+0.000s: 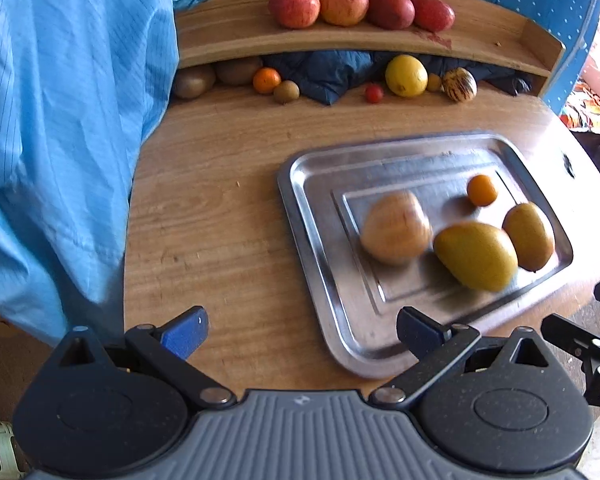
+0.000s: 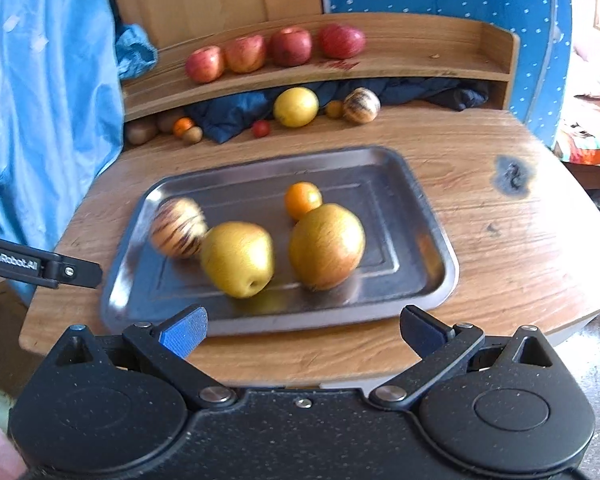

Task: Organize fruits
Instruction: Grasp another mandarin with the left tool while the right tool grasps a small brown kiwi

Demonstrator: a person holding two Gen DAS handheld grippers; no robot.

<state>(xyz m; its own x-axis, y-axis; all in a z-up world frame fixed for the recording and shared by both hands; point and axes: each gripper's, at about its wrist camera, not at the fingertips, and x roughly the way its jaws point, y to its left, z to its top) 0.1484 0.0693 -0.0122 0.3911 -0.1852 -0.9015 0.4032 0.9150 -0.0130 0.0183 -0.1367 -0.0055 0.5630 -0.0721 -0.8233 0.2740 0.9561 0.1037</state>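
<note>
A steel tray (image 1: 324, 264) (image 2: 416, 208) lies on the wooden table. In it are a striped melon-like fruit (image 1: 396, 227) (image 2: 178, 227), blurred, a yellow pear (image 1: 476, 255) (image 2: 238, 258), a second yellow-orange fruit (image 1: 529, 235) (image 2: 326, 246) and a small orange (image 1: 482, 190) (image 2: 303, 199). My left gripper (image 1: 302, 334) is open at the tray's near left corner, nothing between its fingers. My right gripper (image 2: 302, 332) is open just short of the tray's front rim, also holding nothing.
Several red apples (image 1: 360, 6) (image 2: 276, 52) line the curved wooden shelf. Under it lie a lemon (image 1: 406, 76) (image 2: 296, 106), a striped fruit (image 1: 459, 84) (image 2: 361, 105), a cherry tomato (image 1: 374, 93), a tangerine (image 1: 266, 80), kiwis and dark blue cloth. A light blue garment (image 1: 60, 120) hangs at left.
</note>
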